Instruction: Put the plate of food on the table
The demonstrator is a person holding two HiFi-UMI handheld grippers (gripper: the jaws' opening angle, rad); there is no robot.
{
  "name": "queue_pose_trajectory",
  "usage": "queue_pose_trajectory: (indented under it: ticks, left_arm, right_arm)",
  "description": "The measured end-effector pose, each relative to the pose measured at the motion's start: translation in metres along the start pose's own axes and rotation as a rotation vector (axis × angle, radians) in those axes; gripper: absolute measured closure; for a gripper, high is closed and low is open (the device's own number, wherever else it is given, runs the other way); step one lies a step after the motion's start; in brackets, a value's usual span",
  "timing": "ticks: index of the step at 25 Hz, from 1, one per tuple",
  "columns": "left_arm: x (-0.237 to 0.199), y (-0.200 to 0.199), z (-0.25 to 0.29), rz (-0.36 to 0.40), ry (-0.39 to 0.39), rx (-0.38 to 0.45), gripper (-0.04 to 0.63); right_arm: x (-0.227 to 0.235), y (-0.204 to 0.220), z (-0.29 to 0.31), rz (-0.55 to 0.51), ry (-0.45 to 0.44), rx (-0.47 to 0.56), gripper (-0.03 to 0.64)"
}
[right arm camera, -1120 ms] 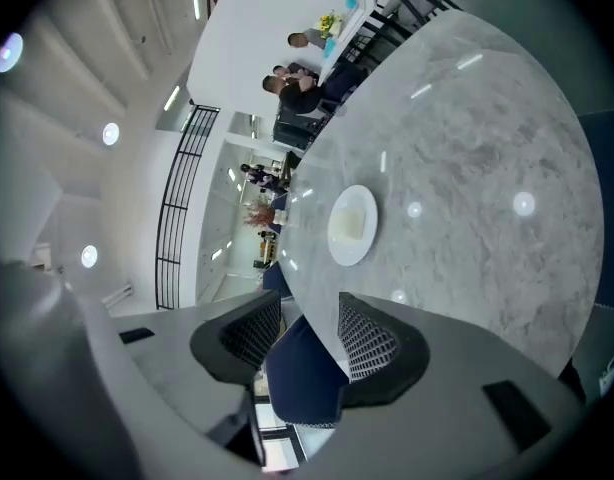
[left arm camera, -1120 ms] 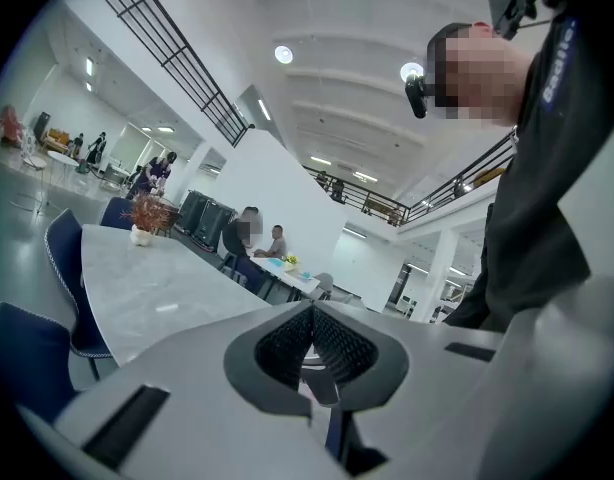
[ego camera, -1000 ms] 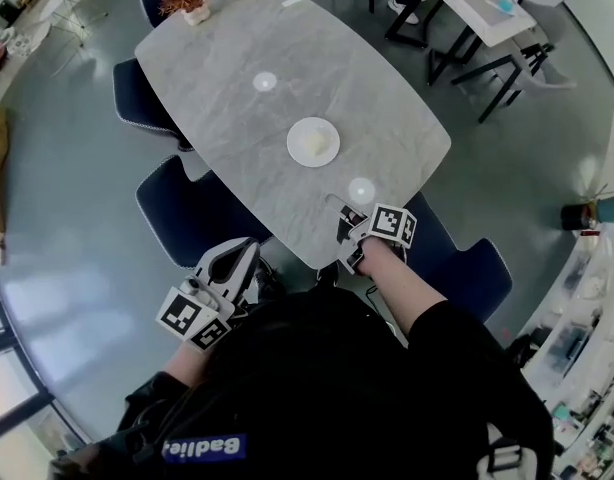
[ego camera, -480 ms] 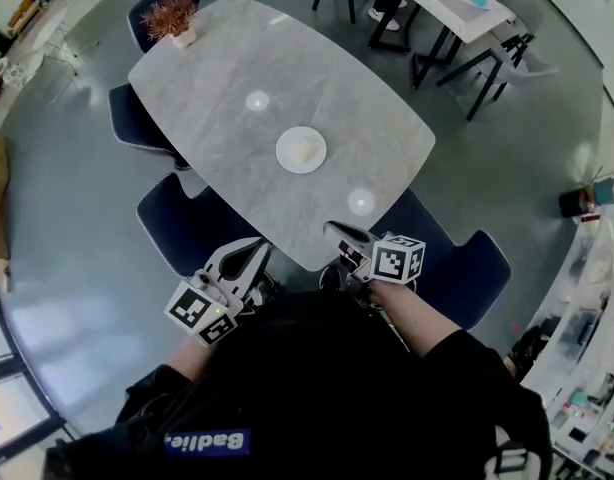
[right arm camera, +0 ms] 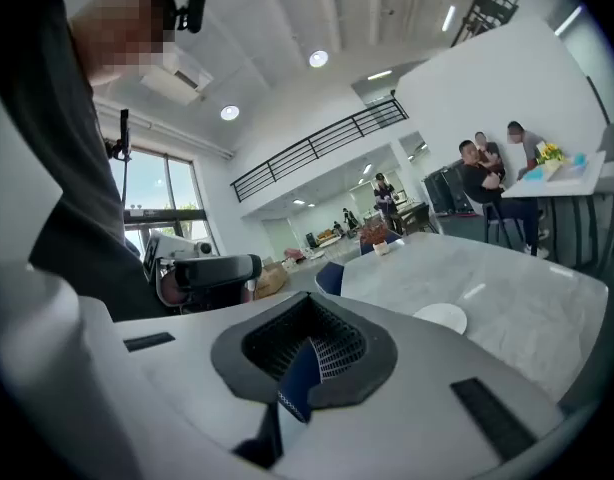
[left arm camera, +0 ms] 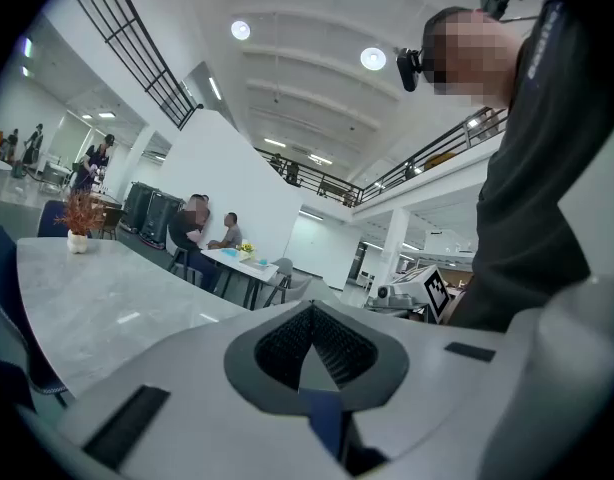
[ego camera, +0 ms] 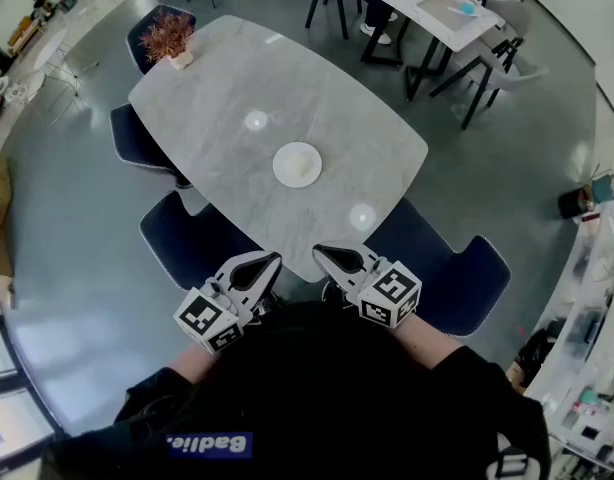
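Plate of food (ego camera: 297,164) sits centre of table (ego camera: 212,78). Left gripper (ego camera: 270,259), right gripper (ego camera: 320,252) hover at near edge, jaws pressed together, both empty.

A: What does the person wear?
B: A black top (ego camera: 327,388) with long sleeves. Low on it there is a blue patch (ego camera: 209,445) with white letters. A small black camera (left arm camera: 411,64) sits on the head.
A: And the left gripper (ego camera: 265,259) and the right gripper (ego camera: 321,252), how do they look?
B: Both have a light grey shell that narrows to a point, with dark grey edges. Each one carries a white cube (ego camera: 390,295) with black square markers. From close, the pads (right arm camera: 337,353) are dark and ribbed, with a blue strip (right arm camera: 299,378) between them.
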State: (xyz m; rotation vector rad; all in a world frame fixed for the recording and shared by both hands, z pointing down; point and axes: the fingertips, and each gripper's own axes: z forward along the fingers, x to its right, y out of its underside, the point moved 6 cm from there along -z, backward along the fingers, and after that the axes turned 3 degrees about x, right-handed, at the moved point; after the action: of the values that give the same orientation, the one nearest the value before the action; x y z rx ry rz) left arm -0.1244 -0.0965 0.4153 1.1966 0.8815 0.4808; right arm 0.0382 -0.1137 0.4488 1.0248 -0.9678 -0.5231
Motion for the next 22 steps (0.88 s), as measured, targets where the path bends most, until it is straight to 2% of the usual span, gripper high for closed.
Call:
queue_pose_trajectory:
  ticks: [5,9,22]
  left_arm:
    - [0.006,0.0,0.002,0.014,0.015,-0.01,0.588]
    - [0.008,-0.002,0.002,0.032,0.027,-0.004,0.588]
    - [0.009,0.002,-0.003,0.027,0.02,-0.001,0.588]
  right_arm:
    - [-0.011,0.001,-0.003,-0.163,0.025,0.021,0.607]
    - [-0.016,-0.001,-0.005,-0.183,0.038,0.039,0.607]
    - [-0.018,0.006,-0.003,-0.206,0.018,0.065,0.607]
